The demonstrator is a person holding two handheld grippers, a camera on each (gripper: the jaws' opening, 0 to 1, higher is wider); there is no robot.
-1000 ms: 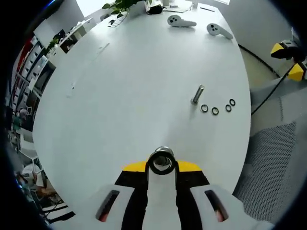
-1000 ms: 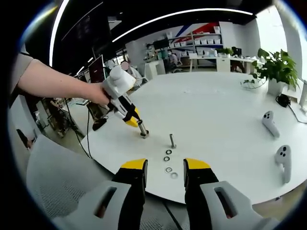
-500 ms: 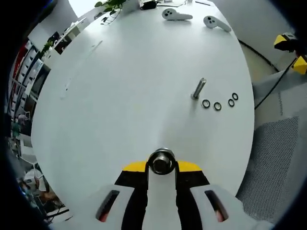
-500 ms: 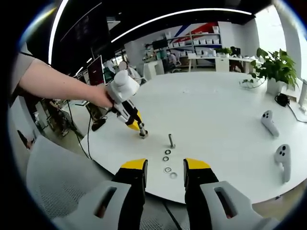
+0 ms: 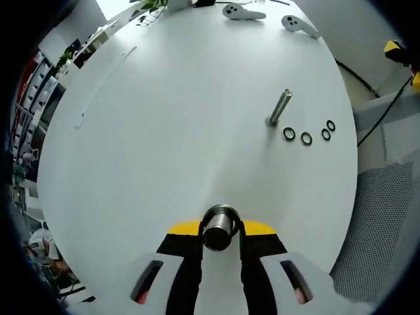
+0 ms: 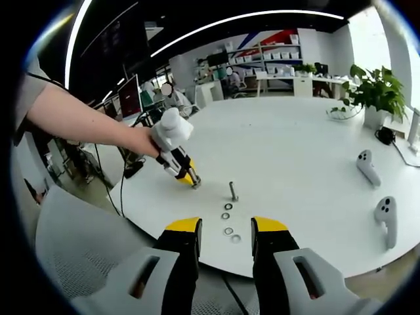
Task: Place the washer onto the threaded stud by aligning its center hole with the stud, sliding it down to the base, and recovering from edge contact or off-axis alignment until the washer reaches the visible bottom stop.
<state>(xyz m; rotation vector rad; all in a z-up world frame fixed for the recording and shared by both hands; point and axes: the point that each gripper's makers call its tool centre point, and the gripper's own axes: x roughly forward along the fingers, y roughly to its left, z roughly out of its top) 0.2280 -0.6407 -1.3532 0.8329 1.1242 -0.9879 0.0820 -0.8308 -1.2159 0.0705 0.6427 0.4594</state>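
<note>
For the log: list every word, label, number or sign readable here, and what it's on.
None can be read.
Shelf boxes: any labels too small to read.
Monitor: screen content blurred.
Controllers, stud, washers and table: no markings visible.
</note>
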